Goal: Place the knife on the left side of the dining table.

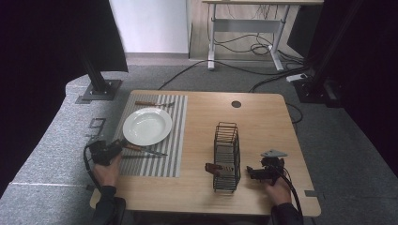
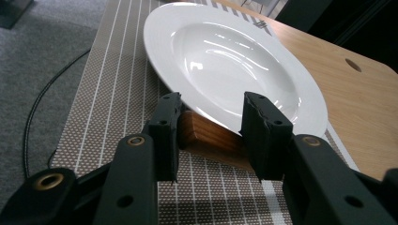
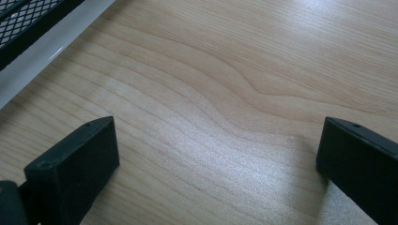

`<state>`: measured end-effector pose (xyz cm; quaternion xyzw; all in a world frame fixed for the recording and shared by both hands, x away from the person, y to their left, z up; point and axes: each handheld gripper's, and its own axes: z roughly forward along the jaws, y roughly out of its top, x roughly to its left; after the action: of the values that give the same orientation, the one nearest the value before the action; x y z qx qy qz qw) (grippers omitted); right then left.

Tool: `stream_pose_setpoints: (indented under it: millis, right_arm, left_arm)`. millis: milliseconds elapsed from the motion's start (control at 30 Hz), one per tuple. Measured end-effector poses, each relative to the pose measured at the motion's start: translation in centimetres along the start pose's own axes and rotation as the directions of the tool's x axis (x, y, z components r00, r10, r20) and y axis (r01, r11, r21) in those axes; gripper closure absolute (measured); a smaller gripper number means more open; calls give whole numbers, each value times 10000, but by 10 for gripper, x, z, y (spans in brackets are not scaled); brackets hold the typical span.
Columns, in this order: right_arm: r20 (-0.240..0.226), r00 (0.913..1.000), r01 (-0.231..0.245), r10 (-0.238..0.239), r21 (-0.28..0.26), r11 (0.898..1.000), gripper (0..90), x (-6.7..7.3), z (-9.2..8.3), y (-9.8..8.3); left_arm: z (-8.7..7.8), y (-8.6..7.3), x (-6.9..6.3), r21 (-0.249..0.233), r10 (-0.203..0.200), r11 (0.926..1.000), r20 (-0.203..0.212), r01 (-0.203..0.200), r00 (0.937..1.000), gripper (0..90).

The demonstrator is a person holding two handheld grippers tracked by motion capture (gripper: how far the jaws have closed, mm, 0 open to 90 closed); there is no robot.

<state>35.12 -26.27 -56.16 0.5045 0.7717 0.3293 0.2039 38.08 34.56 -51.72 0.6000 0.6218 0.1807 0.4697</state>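
A white plate (image 1: 147,125) lies on a striped placemat (image 1: 174,140). A knife (image 1: 149,151) with a wooden handle (image 2: 206,133) lies along the plate's near rim, its handle end tucked partly under that rim. My left gripper (image 1: 112,149) (image 2: 211,124) is at that handle end. Its jaws stand partly apart, one on each side of the wood, and I cannot make out a firm pinch. My right gripper (image 1: 256,171) (image 3: 218,154) hovers wide open over bare wood, just right of a black wire rack (image 1: 227,157) with nothing between its fingers.
A second wooden-handled utensil (image 1: 154,103) lies across the placemat's far edge. Another wooden handle (image 1: 213,168) pokes out of the rack's left side. A round cable hole (image 1: 236,104) sits near the table's far edge. Cables trail on the grey carpet beyond.
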Motion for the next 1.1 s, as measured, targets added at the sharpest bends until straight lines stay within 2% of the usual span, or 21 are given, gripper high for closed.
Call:
stream_pose_setpoints:
  millis: [767, 1100]
  right_arm:
    - [-1, 10000, 1, -1, -1, 10000, 0, 0, 0, 0]
    - [0, 10000, 2, -2, -1, 10000, 0, 0, 0, 0]
  left_arm:
    - [11, -10, 17, 335, -425, 9985, 35, 423, 9991, 572]
    - [13, -12, 17, 546, -155, 9984, -358, 175, 9992, 565]
